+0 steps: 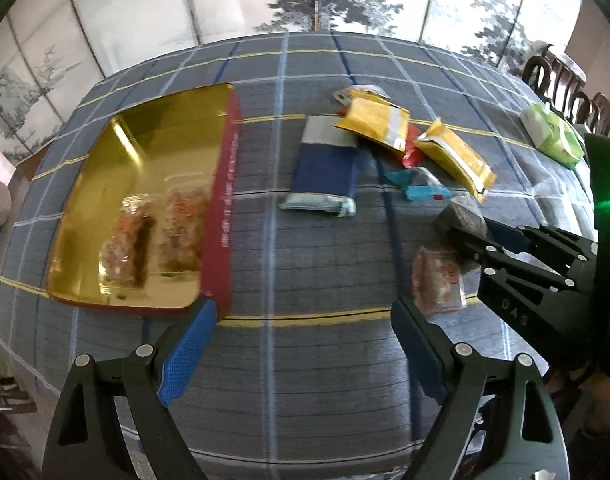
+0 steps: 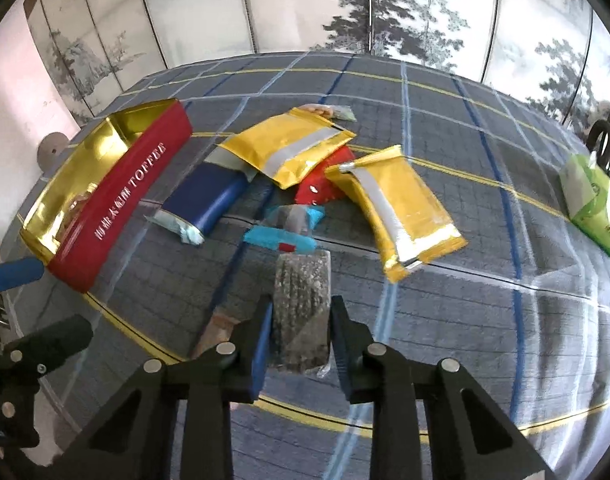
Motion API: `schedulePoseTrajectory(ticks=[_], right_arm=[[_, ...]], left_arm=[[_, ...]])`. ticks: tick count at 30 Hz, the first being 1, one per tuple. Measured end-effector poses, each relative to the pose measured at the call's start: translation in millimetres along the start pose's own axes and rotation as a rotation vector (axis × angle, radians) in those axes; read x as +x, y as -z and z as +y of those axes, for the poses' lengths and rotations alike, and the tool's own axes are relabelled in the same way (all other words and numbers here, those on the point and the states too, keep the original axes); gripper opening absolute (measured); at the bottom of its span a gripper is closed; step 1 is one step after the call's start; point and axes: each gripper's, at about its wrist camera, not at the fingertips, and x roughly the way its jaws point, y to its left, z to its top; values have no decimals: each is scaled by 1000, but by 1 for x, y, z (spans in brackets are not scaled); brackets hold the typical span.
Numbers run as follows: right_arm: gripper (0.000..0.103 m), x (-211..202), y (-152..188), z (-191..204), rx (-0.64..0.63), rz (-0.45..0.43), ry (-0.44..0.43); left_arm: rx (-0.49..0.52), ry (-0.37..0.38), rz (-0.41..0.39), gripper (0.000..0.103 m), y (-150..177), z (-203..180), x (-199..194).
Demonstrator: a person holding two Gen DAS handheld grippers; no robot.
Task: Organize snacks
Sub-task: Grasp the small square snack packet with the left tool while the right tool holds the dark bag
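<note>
Slippage looks likeliest: right claw [image 2: 301, 320] pinches the dark seed bar [image 2: 303, 300] at its near end, while left claw [image 1: 305, 320] hangs spread, empty.

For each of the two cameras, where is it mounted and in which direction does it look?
Left wrist: on the left gripper, looking down over its open fingers at the tablecloth beside the gold tin; the right gripper shows at right.
Right wrist: on the right gripper, looking down at the dark snack pack it grips; the left gripper's blue pad shows at left.
Shared: tin, yellow packs, blue pack, green pack.
</note>
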Motion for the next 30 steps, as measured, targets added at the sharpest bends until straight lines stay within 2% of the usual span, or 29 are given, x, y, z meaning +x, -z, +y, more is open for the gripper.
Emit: schedulePoseTrajectory(ticks=[11,16,22,23,28,30], right_arm=[[27,-15,20,-48,40,-13,68],[27,-19,26,-61,64,-15,66],[28,-20,28,-62,70,-20,59],[28,-20,28,-62,72,-20,59],[28,-21,28,-63,82,-23,53],[28,-21,28,-63,85,-24,54]], left_arm=[[97,66,5,87,-5,-51,10],[129,81,29,86,-8,-72,24],[136,64,59,77,-8,-79,43],[132,66,65,73,-8,-78,45],[123,80,84,68,-9,-76,54],[123,83,85,63,-9,-76,56]])
